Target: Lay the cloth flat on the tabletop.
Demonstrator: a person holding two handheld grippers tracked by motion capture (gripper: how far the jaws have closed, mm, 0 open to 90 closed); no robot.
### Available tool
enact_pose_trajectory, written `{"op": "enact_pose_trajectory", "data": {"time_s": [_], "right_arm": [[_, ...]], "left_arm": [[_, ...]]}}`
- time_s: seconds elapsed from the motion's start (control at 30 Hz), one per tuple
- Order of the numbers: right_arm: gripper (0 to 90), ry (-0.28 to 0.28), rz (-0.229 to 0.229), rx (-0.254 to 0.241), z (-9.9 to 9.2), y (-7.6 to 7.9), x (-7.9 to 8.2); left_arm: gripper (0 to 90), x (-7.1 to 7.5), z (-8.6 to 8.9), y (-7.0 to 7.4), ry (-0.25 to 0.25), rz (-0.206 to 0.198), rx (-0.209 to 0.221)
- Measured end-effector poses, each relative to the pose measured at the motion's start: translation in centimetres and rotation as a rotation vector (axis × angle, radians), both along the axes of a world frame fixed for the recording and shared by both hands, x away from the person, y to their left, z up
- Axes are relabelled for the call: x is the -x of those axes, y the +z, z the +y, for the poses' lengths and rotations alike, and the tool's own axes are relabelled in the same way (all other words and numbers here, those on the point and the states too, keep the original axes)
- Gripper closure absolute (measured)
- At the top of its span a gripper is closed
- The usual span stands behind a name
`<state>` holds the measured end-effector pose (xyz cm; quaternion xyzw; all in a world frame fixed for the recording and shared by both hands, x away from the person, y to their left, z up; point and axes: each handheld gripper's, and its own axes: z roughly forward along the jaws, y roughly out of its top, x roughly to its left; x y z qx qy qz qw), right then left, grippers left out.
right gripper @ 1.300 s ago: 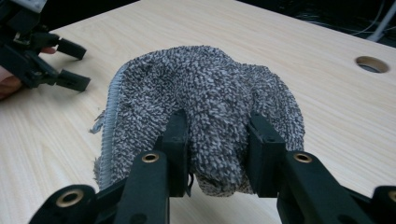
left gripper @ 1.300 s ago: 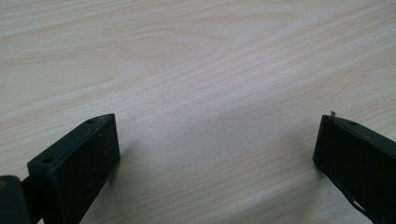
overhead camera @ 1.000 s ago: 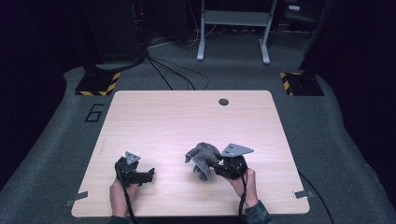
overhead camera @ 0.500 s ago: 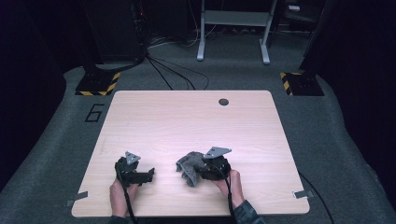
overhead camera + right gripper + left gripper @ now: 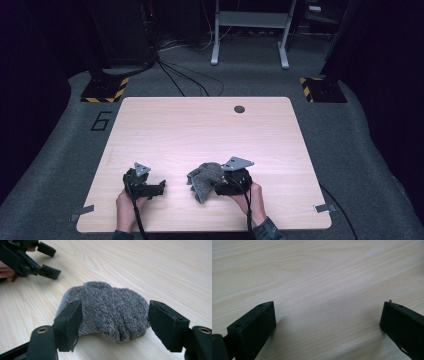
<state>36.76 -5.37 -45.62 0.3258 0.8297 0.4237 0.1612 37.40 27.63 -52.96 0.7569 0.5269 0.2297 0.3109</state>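
The right tool, jaws just opened, straddles without gripping the crumpled grey knitted cloth now lying released on the pale wooden counter, right of the wide-open, empty left tool.

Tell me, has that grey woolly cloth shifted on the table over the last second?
Yes. The grey woolly cloth has slid leftward with the right gripper, away from the table's right edge, toward the left gripper.

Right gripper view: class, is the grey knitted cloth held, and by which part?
Not held. The right gripper has just been opening; the grey knitted cloth lies between its parted jaws on the pale wooden table.
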Motion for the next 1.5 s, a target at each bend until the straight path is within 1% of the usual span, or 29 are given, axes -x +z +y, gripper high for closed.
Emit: {"op": "enact_pose_trajectory", "data": {"time_s": [0.03,0.07,0.1,0.13,0.17,0.23,0.27,0.3,0.33,0.37,0.43,0.47,0.5,0.53,0.63,0.77,0.8,0.83,0.9,0.97,1.0,1.03,1.07,1.1,1.13,1.23,1.43,1.47,1.5], "right_arm": [[32.7,0.006,-0.013,0.001,0.0,0.3,0.1],[34.1,0.003,-0.011,-0.002,0.1,0.5,0.2],[34.1,0.003,-0.011,-0.002,0.1,0.5,0.2],[44.7,0.022,-0.015,0.007,0.3,0.9,0.3],[45.2,0.034,-0.011,0.021,0.4,0.9,0.3],[46.3,0.034,0.002,0.040,0.6,0.7,0.0],[46.3,0.034,0.009,0.045,0.7,0.5,-0.2],[47.0,0.030,0.014,0.045,0.8,0.4,-0.3],[47.8,0.028,0.014,0.048,0.8,0.3,-0.5],[47.9,0.029,0.013,0.056,0.8,0.3,-0.7],[48.8,0.026,0.024,0.043,0.8,0.2,-0.9],[48.8,0.024,0.029,0.048,0.8,0.0,-1.2],[48.8,0.029,0.035,0.053,0.8,-0.1,-1.4],[48.9,0.039,0.039,0.050,0.8,-0.3,-1.6],[49.6,0.048,0.057,0.050,0.8,-0.6,-1.8],[55.4,0.065,0.077,0.052,1.0,-0.9,-1.9],[60.4,0.076,0.084,0.055,1.2,-1.1,-1.9],[63.4,0.072,0.089,0.062,1.3,-1.2,-1.9],[68.3,0.083,0.078,0.073,1.3,-1.3,-1.9],[70.1,0.082,0.076,0.074,1.3,-1.3,-1.8],[73.4,0.080,0.079,0.066,1.2,-1.3,-1.8],[73.4,0.080,0.079,0.066,1.2,-1.3,-1.8],[75.9,0.083,0.065,0.069,1.1,-1.3,-1.8],[75.9,0.083,0.065,0.069,1.1,-1.3,-1.8],[77.3,0.077,0.061,0.060,1.0,-1.3,-1.7],[78.0,0.072,0.051,0.060,0.8,-1.3,-1.6],[78.1,0.058,0.038,0.050,0.3,-1.0,-1.5],[78.1,0.041,0.039,0.039,0.0,-0.9,-1.5],[78.1,0.041,0.039,0.039,0.0,-0.9,-1.5]], "left_arm": [[0.7,0.2,-0.2,0.2,0.006,0.006,-0.009],[2.6,0.5,-0.5,0.4,0.019,-0.011,-0.011],[6.4,0.5,-0.5,0.4,0.019,-0.011,-0.011],[14.3,1.9,-1.8,1.4,-0.038,-0.072,0.060],[14.9,2.1,-2.2,1.6,-0.064,-0.080,0.071],[15.2,2.6,-3.7,2.0,-0.165,-0.078,0.058],[15.3,2.7,-4.2,2.1,-0.194,-0.082,0.058],[15.5,2.8,-4.8,2.1,-0.243,-0.076,0.053],[15.7,2.8,-5.2,2.1,-0.257,-0.079,0.051],[16.9,2.9,-5.7,2.1,-0.293,-0.080,0.064],[28.5,2.9,-6.3,2.0,-0.334,-0.090,0.088],[29.4,2.9,-6.3,2.0,-0.334,-0.090,0.088],[29.4,2.7,-6.9,1.9,-0.363,-0.086,0.089],[30.2,2.7,-7.2,1.8,-0.372,-0.092,0.088],[32.1,2.7,-7.8,1.7,-0.408,-0.081,0.099],[41.8,2.7,-8.7,1.4,-0.423,-0.082,0.082],[44.0,2.7,-9.2,1.2,-0.432,-0.076,0.077],[46.9,2.8,-9.4,1.1,-0.424,-0.079,0.068],[55.0,2.7,-9.4,0.9,-0.421,-0.079,0.077],[62.5,2.7,-9.4,0.9,-0.416,-0.075,0.078],[65.2,2.7,-9.5,0.7,-0.404,-0.078,0.088],[65.2,2.6,-9.4,0.6,-0.404,-0.078,0.080],[73.4,2.5,-9.3,0.5,-0.400,-0.070,0.082],[73.4,2.5,-9.3,0.5,-0.396,-0.067,0.075],[77.6,2.5,-9.3,0.3,-0.399,-0.057,0.074],[81.6,2.5,-9.3,0.2,-0.393,-0.072,0.067],[85.5,2.5,-9.2,0.2,-0.388,-0.072,0.055],[85.8,2.4,-9.3,0.2,-0.370,-0.080,0.052],[85.8,2.4,-9.3,0.2,-0.370,-0.080,0.052]]}}
